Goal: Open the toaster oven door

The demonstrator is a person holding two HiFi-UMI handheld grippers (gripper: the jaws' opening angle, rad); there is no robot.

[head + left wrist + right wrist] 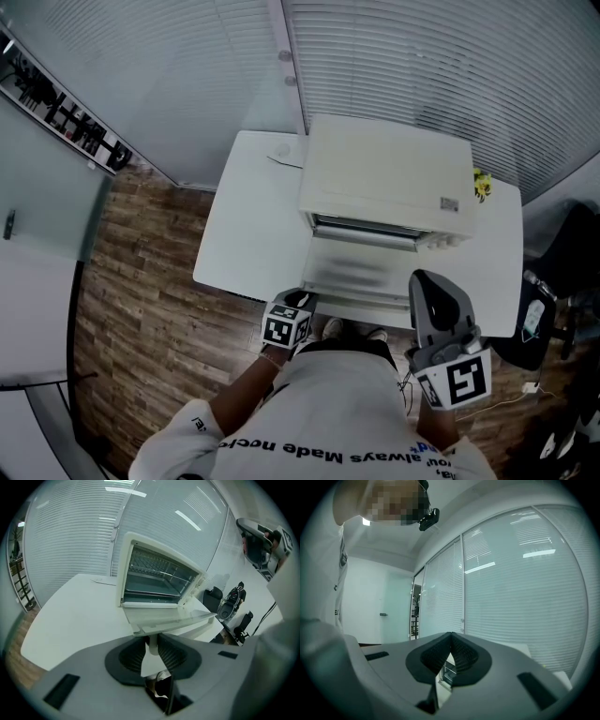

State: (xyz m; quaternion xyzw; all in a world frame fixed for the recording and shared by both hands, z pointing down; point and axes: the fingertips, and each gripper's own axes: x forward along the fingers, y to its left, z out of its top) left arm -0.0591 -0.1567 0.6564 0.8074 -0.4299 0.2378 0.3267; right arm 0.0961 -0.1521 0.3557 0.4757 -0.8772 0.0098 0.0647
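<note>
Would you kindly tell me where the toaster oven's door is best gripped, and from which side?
Grip the handle bar along the free front edge of the door, coming from the front, jaws across it. The door lies nearly flat, hinged at the oven, so the bar faces outward; the left gripper grips it there.

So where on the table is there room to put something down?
The bare left stretch of the white table, between its left edge and the white box-shaped toaster oven. The front is crowded: the open glass door hangs out there, the left gripper on its handle. The right strip is narrow.
</note>
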